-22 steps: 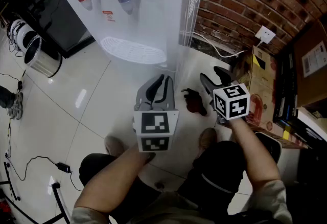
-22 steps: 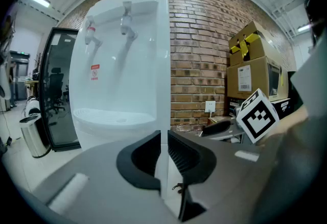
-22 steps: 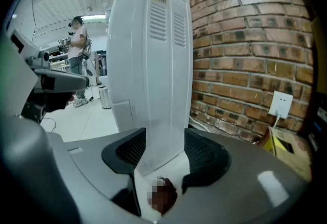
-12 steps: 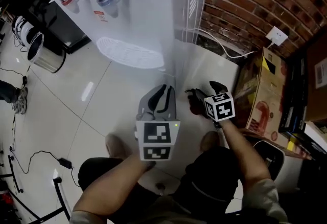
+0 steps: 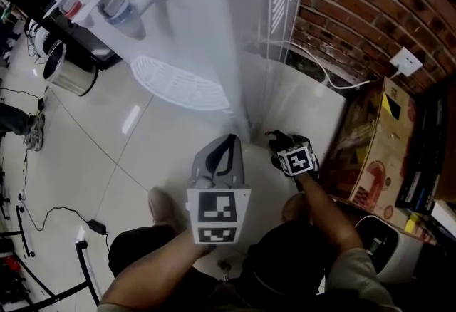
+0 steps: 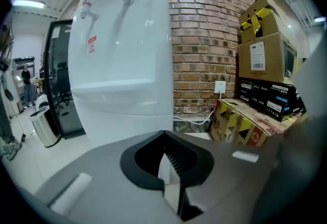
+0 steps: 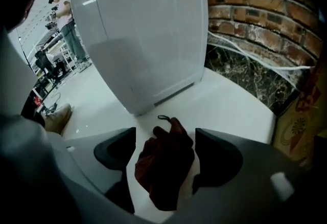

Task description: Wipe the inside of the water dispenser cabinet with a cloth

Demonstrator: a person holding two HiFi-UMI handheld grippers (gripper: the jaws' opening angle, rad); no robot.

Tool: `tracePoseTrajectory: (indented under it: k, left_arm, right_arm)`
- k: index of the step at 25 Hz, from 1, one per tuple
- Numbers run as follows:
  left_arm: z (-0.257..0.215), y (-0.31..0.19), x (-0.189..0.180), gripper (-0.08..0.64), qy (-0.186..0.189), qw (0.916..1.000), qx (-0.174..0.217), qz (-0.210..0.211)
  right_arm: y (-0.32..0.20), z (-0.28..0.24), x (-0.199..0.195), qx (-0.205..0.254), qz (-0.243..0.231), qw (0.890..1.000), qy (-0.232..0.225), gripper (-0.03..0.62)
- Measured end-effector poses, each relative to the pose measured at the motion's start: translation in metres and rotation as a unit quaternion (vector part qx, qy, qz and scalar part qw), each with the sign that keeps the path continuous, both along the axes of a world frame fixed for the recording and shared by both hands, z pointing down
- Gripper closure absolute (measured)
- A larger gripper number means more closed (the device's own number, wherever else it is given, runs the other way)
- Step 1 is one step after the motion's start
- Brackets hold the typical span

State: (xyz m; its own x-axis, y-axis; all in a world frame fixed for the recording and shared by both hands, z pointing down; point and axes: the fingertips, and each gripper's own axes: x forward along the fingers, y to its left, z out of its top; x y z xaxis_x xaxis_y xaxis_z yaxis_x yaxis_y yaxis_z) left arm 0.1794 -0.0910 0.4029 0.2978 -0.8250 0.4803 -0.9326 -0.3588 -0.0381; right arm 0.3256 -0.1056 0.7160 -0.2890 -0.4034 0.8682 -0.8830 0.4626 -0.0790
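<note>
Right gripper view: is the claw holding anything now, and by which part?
Nothing is held. The right claw is open, and the dark red cloth lies on the floor between its jaws, with no pad pressing on it.

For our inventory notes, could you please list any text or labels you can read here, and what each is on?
No text is readable.
Red label on the water dispenser: too small.
White label on the cardboard box: blurred.
Print on the black boxes: blurred.
</note>
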Motion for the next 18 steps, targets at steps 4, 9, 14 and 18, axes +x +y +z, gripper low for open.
tracePoseTrajectory:
  k: [4,9,14,18]
  left_arm:
    - [0.001,0.000,0.000,0.558,0.010,0.9999,-0.004,-0.001]
    - [-0.001,0.001,0.003,0.496,0.014,0.9998,-0.004,0.009]
    - [-0.005,0.004,-0.003,0.472,0.013,0.9999,-0.001,0.007]
    - [-0.008,0.005,-0.007,0.447,0.021,0.9997,-0.006,0.011]
  right_arm:
    - [0.026,0.042,0.004,-0.072,-0.007,0.997,0.017,0.210]
    - [0.042,0.068,0.012,-0.101,-0.005,0.994,0.034,0.306]
    - [0.044,0.060,0.004,-0.100,-0.001,0.995,0.019,0.479]
    - [0.031,0.021,0.009,-0.043,0.003,0.999,0.019,0.493]
